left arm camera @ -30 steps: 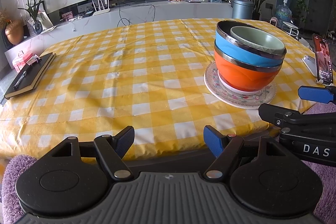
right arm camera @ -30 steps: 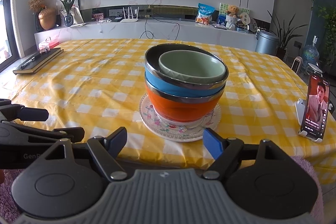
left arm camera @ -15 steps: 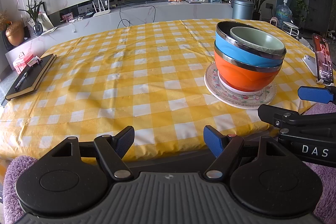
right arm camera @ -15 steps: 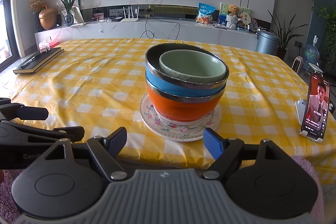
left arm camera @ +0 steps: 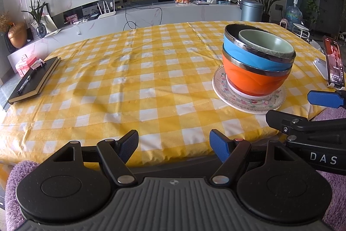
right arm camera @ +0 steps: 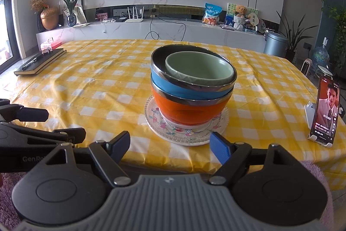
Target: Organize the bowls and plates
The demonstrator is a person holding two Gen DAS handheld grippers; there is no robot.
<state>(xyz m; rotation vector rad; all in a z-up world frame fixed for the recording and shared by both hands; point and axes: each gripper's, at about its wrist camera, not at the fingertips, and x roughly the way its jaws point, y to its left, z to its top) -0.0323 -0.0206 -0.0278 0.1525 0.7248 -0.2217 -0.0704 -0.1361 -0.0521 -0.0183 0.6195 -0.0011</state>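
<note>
While nothing has shifted, both hand-held grippers, left [left arm camera: 174, 145] and right [right arm camera: 169, 145], spread and empty short of the stacked bowls [right arm camera: 192, 88]

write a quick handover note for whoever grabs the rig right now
Left gripper: open, empty, at the near table edge.
Right gripper: open, empty, facing the stack.
Green bowl sits in the blue bowl, which sits in the orange bowl, on the plate.
Done: the dishes look stacked.
Left: possibly nothing; maybe move the stack.
</note>
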